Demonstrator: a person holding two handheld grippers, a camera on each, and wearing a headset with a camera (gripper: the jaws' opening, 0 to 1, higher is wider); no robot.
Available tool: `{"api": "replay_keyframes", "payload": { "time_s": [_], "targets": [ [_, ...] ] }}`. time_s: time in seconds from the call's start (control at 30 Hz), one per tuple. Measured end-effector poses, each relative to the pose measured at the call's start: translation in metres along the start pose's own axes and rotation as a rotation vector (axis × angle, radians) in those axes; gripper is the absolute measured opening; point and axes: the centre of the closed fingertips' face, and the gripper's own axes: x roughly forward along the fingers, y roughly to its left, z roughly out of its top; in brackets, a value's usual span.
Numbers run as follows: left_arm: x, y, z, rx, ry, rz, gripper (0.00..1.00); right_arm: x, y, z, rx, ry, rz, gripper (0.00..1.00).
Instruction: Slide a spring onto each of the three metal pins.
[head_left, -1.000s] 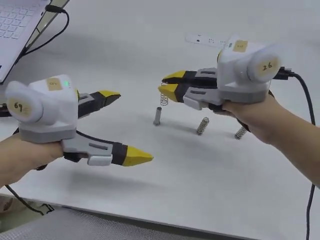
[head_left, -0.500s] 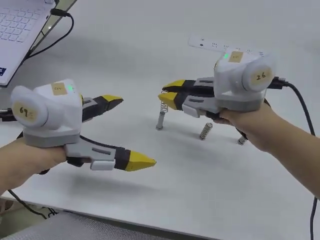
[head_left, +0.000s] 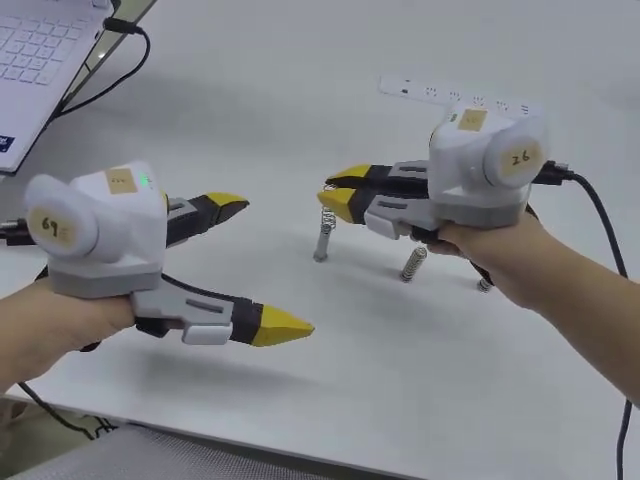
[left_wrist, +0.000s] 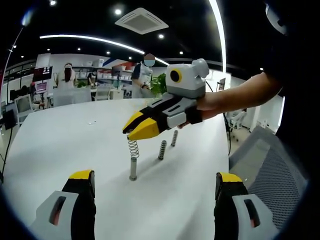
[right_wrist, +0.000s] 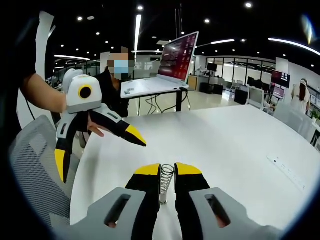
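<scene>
Change: the right gripper (head_left: 335, 195) has come lower and a little leftward. The thin steel coil spring (head_left: 327, 216) it carries hung off to one side of the short upright grey metal pin (head_left: 321, 246) and now stands in line above it.
Right gripper: its yellow-tipped jaws are clamped on the coil spring's upper turns, and the rest of the coil hangs free below the tips.
Key relation: the pin lies straight below the right gripper. The coil spring's long axis is upright, matching the pin's. Its lower end meets the pin's top, but I cannot tell whether it is already over the top or only touching. The next move looks like a straight push down that axis, and a tilt would likely snag a turn on the pin's rim.
Left gripper (head_left: 272, 265): the jaws are spread wide and hold nothing. It hovers by the worktop's near left edge, farther from the pin than the right one.
Other pins: the second pin (head_left: 412, 263) and third pin (left_wrist: 174, 138) already wear springs, in a row toward the worktop's right edge.
Worktop (head_left: 400, 380): plain matte white, with a white laptop (head_left: 30, 50) and black cable (head_left: 110, 70) at the far left corner and a white power strip (head_left: 450, 95) along the far edge.
Room: an open-plan office with ceiling strip lights and people in the background.
</scene>
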Motion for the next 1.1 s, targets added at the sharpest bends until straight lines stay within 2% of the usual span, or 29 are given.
{"api": "replay_keyframes", "payload": {
  "time_s": [0.23,1.1],
  "targets": [
    [-0.002,-0.002,-0.002,-0.003,-0.001,-0.001,0.98,0.001,0.0,-0.002,0.005,0.002,0.0,0.08],
    [-0.007,0.002,-0.005,-0.012,0.001,0.019,0.96,0.002,0.0,-0.012,0.027,0.007,-0.004,0.08]
  ]
}}
